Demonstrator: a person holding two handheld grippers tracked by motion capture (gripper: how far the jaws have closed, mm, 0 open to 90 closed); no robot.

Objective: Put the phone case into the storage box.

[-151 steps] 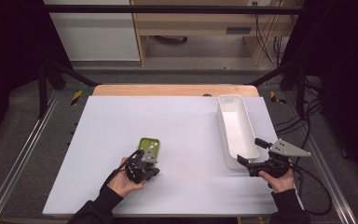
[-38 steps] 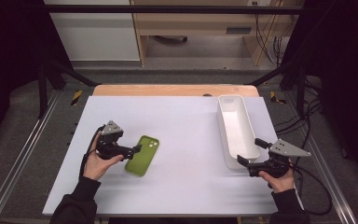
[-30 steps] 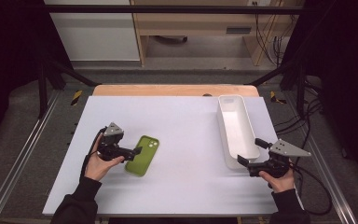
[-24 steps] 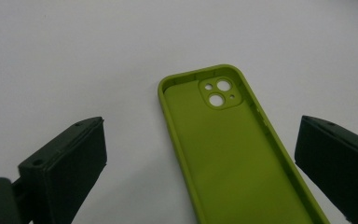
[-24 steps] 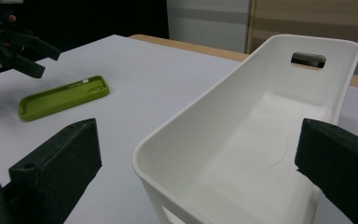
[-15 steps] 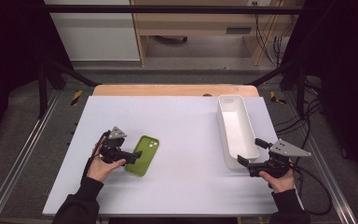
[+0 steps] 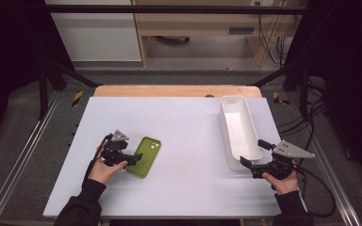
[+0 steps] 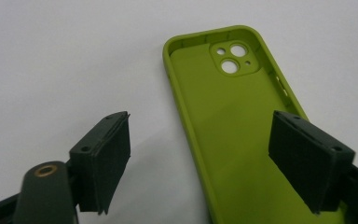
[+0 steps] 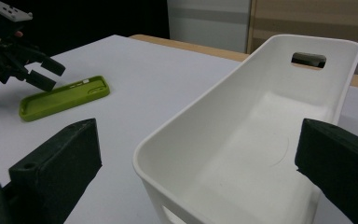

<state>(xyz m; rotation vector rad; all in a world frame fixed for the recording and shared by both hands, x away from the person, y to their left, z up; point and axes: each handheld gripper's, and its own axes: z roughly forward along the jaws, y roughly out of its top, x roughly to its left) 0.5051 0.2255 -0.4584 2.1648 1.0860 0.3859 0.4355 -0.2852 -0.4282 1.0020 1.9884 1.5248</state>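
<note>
White table surface (image 7: 188, 127); wooden edge strip (image 7: 169, 91) at 12 o'clock; black frame rails (image 7: 52, 70) beyond.

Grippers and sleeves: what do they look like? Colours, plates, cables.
Both are black two-jaw tools with flat rectangular pads. The left claw and right claw each carry a grey three-cornered plate on top and trail a black cable. The person wears black long sleeves. No markings legible.

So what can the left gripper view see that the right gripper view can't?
The left gripper view looks into the green phone case from close up: its hollow side faces up, with the round camera holes. The right gripper view has the white bin with its handle slot, and the left gripper open beside the case. Both share the case and the white table.
</note>
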